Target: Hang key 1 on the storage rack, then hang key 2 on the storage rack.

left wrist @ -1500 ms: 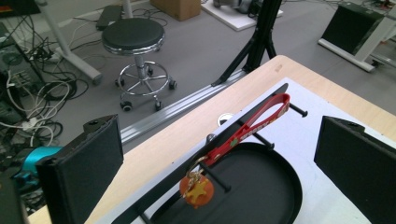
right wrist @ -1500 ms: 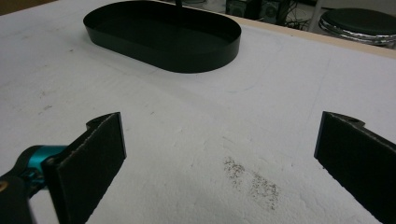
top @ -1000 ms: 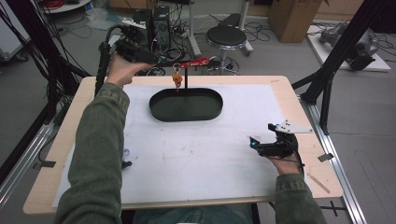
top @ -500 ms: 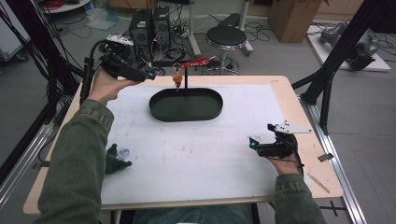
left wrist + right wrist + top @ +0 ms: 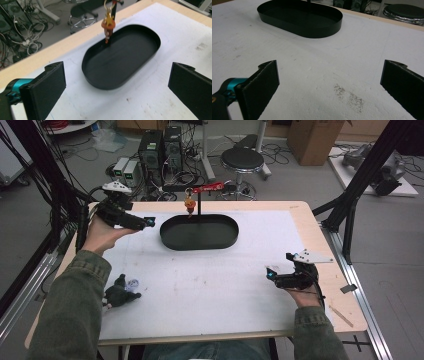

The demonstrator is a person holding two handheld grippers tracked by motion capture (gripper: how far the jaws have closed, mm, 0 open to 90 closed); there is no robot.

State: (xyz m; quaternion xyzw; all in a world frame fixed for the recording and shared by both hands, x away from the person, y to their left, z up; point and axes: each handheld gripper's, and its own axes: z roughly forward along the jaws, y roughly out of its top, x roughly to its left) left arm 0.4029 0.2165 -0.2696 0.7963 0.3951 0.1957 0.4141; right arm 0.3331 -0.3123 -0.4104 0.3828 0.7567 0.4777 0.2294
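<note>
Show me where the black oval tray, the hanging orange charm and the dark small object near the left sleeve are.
black oval tray [image 5: 199, 243]: high view, near rim.
orange charm [image 5: 108, 24]: left gripper view, its round body.
dark small object [image 5: 119, 292]: high view, its middle.

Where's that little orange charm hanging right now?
In the high view the orange charm hangs from a red arm just above the black oval tray's far rim.

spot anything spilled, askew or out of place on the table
Mostly tidy: the tray sits flat and empty. One oddity is a patch of dark specks on the white mat ahead of the right hand-held gripper, like spilled grit or a stain.
</note>
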